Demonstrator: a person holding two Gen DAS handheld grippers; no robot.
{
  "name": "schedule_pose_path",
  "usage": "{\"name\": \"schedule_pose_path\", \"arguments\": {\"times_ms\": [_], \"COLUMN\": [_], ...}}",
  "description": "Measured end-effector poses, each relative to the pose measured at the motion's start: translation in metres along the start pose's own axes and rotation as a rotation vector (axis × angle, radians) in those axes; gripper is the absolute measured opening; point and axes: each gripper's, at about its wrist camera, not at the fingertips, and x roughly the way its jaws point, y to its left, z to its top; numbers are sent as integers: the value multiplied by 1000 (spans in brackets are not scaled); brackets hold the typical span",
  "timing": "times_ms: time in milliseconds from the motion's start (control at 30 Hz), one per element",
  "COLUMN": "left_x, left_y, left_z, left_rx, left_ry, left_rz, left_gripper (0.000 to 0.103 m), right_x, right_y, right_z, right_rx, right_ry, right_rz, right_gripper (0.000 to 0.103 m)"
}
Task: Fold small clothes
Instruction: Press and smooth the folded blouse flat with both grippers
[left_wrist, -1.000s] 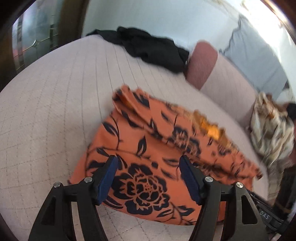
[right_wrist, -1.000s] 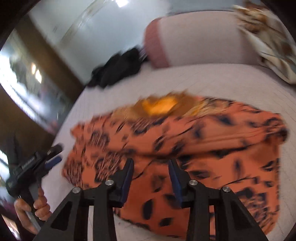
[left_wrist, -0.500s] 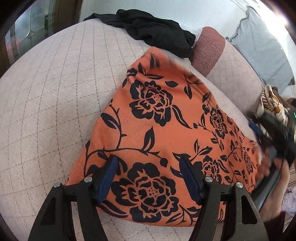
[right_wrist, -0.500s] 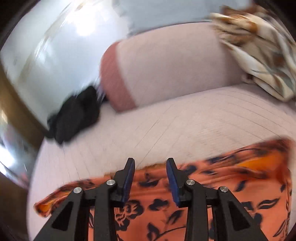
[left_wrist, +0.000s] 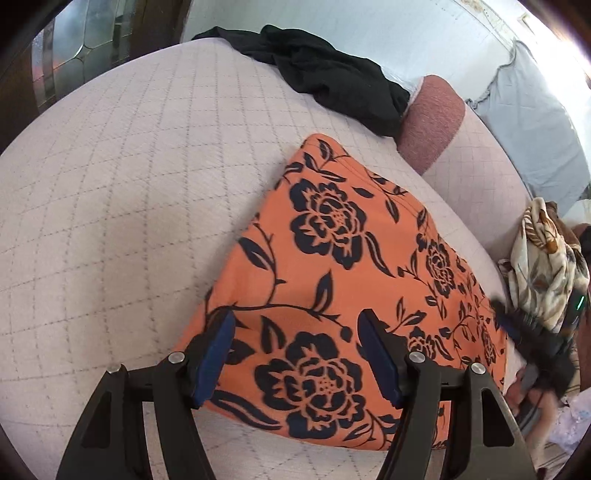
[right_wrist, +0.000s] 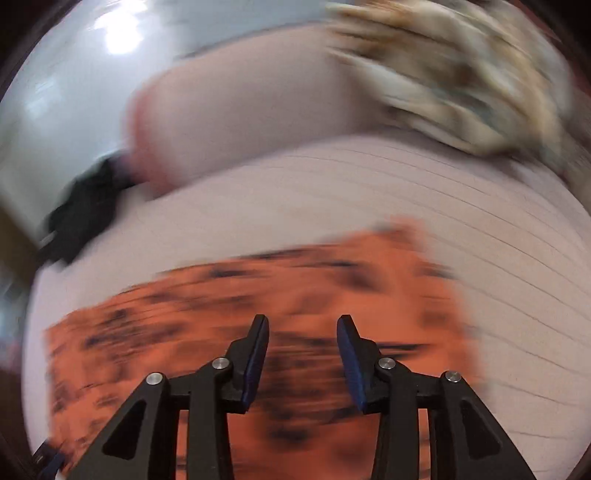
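The orange floral garment lies folded on the sofa; left gripper gapes empty above it, right gripper is opening, nothing held.

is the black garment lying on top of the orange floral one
No, in the left wrist view the black garment lies apart at the far edge of the quilted surface, with bare quilting between it and the orange floral garment.

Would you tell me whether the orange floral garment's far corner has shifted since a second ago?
Yes. In the left wrist view its far corner now reaches up toward the black clothing; earlier it lay crumpled and lower.
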Motion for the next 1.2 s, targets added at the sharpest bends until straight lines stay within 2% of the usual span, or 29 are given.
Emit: {"name": "schedule_pose_path", "arguments": {"times_ms": [133, 200, 267, 300, 367, 400, 467, 567, 667, 733, 800, 900, 1000, 1133, 1200], "left_x": [-4, -2, 2, 3, 7, 7, 8, 3, -11, -14, -9, 5, 24, 26, 19], "left_y": [4, 8, 11, 13, 13, 12, 9, 2, -14, -25, -33, -41, -39, -46, -50], "left_z": [1, 2, 2, 3, 5, 5, 6, 5, 0, -6, -13, -24, -28, -35, -42], "left_rx": [10, 20, 28, 32, 40, 44, 60, 89, 169, 225, 267, 304, 297, 340, 367], "left_ry": [-9, 0, 16, 21, 27, 25, 19, -16, -93, -114, -82, -20, 51, 19, -5], "left_rz": [17, 32, 43, 53, 63, 71, 89, 101, 130, 144, 122, 107, 106, 154, 168], "left_gripper": [70, 70, 70, 70, 70, 70, 70, 70, 70, 70, 70, 71, 74, 76, 76], "right_x": [-1, 7, 31, 45, 85, 96, 89, 77, 43, 20, 2, -34, -66, -60, -57], "right_y": [118, 167, 215, 229, 246, 250, 252, 226, 197, 162, 124, 46, -22, -80, -100], "right_z": [-3, -9, -14, -16, -29, -28, -21, -16, -14, -15, -16, -36, -53, -82, -94], "right_rx": [-224, -306, -370, -380, -373, -366, -335, -212, -210, -191, -150, -59, 33, 140, 209], "right_ry": [36, 68, 142, 196, 299, 297, 219, 210, 132, 100, 86, 51, 34, 81, 84], "right_rz": [226, 286, 343, 357, 315, 303, 325, 373, 369, 357, 338, 277, 232, 120, 177], "right_gripper": [42, 42, 42, 42, 43, 43, 43, 43, 43, 43, 43, 43, 42, 41, 41]}}
